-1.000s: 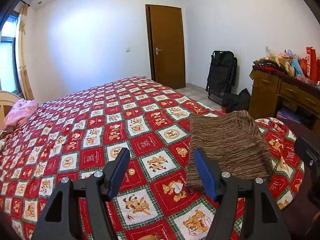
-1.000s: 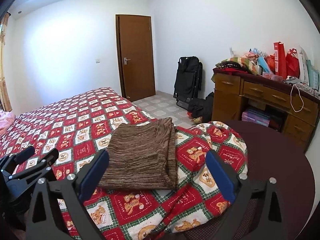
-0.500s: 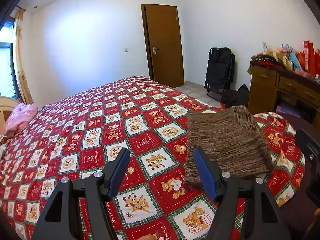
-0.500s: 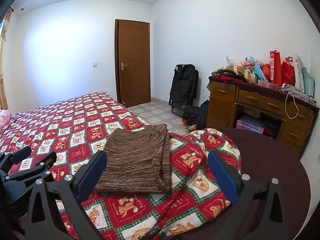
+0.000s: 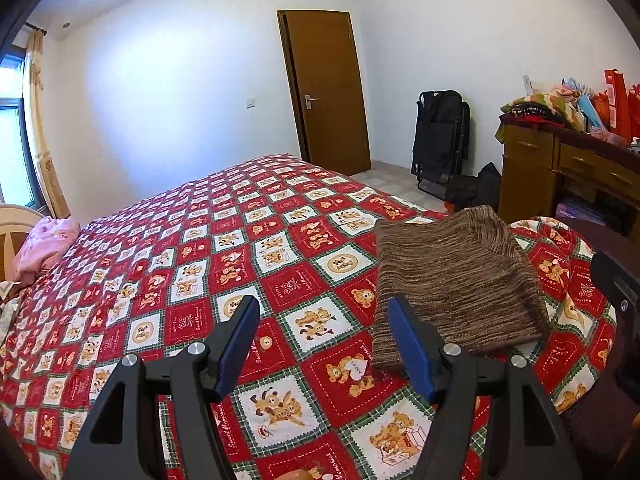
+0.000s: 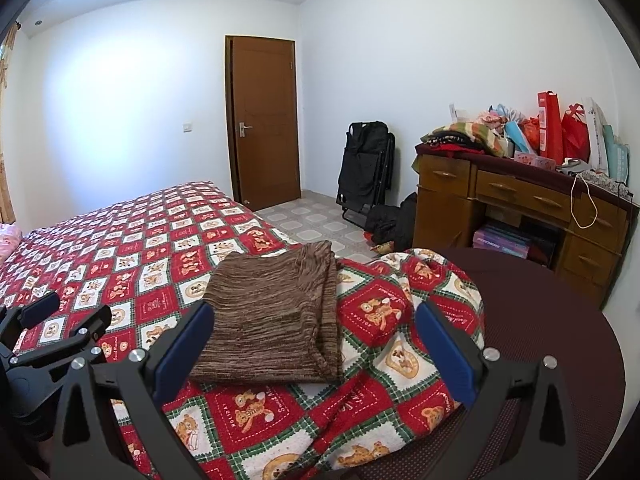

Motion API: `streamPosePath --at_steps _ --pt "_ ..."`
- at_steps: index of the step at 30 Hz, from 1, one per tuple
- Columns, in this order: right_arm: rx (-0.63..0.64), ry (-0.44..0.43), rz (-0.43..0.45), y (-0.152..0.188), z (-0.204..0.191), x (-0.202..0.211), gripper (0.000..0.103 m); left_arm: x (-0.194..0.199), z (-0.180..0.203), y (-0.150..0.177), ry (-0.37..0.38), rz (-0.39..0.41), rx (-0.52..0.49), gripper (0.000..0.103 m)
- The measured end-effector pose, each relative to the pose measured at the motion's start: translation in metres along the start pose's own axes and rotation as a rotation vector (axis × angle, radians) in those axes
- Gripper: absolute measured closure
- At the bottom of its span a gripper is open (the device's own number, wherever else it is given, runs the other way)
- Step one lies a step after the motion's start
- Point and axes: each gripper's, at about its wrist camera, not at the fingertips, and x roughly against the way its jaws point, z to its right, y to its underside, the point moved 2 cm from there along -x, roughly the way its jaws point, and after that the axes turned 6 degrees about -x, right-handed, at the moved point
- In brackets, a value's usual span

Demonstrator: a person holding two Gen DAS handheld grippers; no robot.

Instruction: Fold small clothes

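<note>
Brown sweater (image 6: 276, 316), a coarse ribbed knit; quilt (image 5: 192, 272), soft printed cloth; door (image 6: 264, 120), smooth wood; black hand-held gripper (image 5: 324, 344), matt plastic.

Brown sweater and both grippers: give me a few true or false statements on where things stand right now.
1. The brown sweater lies folded on the quilt. True.
2. The left gripper is clamped on the sweater. False: its jaws are open and hold nothing.
3. The right gripper is open and holds nothing. True.
4. The door stands wide open. False: it is closed.
5. The sweater hangs off the desk. False: it rests on the bed, near the corner.
</note>
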Motion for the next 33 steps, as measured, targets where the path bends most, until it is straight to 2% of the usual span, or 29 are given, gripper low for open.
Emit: streamPosePath --at_steps 12,33 --pt "0.0 0.007 -0.003 0.0015 0.0017 0.0004 0.0 -0.0067 -0.0003 0.0031 -0.015 -0.035 0.0 0.035" --pt "0.005 0.008 -0.011 0.0025 -0.0008 0.0009 0.0 -0.004 0.0002 0.0029 -0.006 -0.027 0.0 0.035"
